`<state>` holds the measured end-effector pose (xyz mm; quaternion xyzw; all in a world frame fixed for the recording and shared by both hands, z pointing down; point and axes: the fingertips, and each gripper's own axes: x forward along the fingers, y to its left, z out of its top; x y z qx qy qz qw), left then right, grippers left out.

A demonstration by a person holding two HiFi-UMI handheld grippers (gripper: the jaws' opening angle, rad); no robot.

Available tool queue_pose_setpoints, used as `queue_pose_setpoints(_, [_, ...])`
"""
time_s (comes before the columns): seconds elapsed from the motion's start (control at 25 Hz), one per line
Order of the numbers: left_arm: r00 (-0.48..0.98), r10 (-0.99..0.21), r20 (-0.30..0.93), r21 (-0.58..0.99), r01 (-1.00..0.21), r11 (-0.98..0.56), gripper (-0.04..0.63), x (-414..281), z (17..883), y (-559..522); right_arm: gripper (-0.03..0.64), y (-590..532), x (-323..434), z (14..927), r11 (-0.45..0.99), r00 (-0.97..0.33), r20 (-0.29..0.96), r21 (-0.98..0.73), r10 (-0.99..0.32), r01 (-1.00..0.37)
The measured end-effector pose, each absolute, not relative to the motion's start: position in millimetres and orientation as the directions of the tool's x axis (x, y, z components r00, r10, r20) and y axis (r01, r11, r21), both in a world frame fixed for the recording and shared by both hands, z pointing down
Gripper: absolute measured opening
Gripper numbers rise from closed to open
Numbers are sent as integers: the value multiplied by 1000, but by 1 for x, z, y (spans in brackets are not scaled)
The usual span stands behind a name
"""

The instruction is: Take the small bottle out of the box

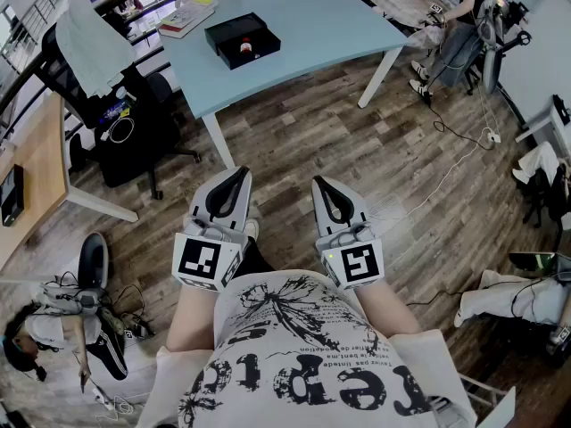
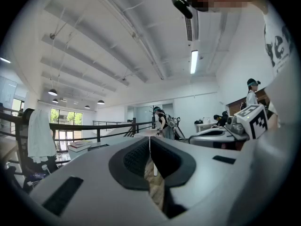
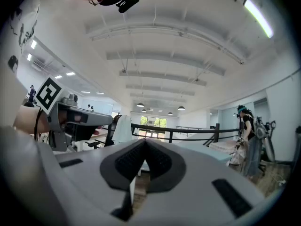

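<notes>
An open black box (image 1: 243,39) lies on the light blue table (image 1: 303,25), far ahead of me in the head view. Inside it shows a small bottle (image 1: 246,50), red and white, too small to make out further. My left gripper (image 1: 239,178) and right gripper (image 1: 319,185) are held side by side close to my body over the wooden floor, well short of the table. Both are shut with nothing between the pads. In the left gripper view the left gripper (image 2: 150,141) has its tips together; the right gripper (image 3: 143,141) looks the same in the right gripper view.
A book (image 1: 185,20) lies on the table left of the box. A black office chair (image 1: 134,105) draped with white cloth stands at the left by a wooden desk (image 1: 36,163). People sit at the far right and lower left. Cables (image 1: 446,163) run across the floor.
</notes>
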<state>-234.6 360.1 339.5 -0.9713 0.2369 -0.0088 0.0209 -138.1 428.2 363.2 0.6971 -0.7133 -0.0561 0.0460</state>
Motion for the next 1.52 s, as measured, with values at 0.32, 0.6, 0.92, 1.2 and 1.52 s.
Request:
queue_pose_setpoints(0.32, [885,-466,10,-31,-465,-885,23,-231,348,359,8,427,-132,374,23,-23,2,138,-1000,-990])
queue_pose_setpoints(0.6, [872,-488,34,-6,-488,-873,23,-230,357,346,8,420,-128,382,38,-35,24,95,-999,-995])
queue_pose_setpoints(0.92, [879,-474,52,8,-475,-880,23,-210,362,293,8,371,-107,385,16,-12,46,92,-999,-996])
queue_pose_setpoints(1.2, [892,-448,62,29,-450,-893,23,-174,363,205,9,286,-73,385,-18,26,74,102,-997,-995])
queue_pose_setpoints(1.52, [906,-416,75,33,-419,-907,23,-142,362,74,9,155,-43,376,-43,49,58,97,-997,-994])
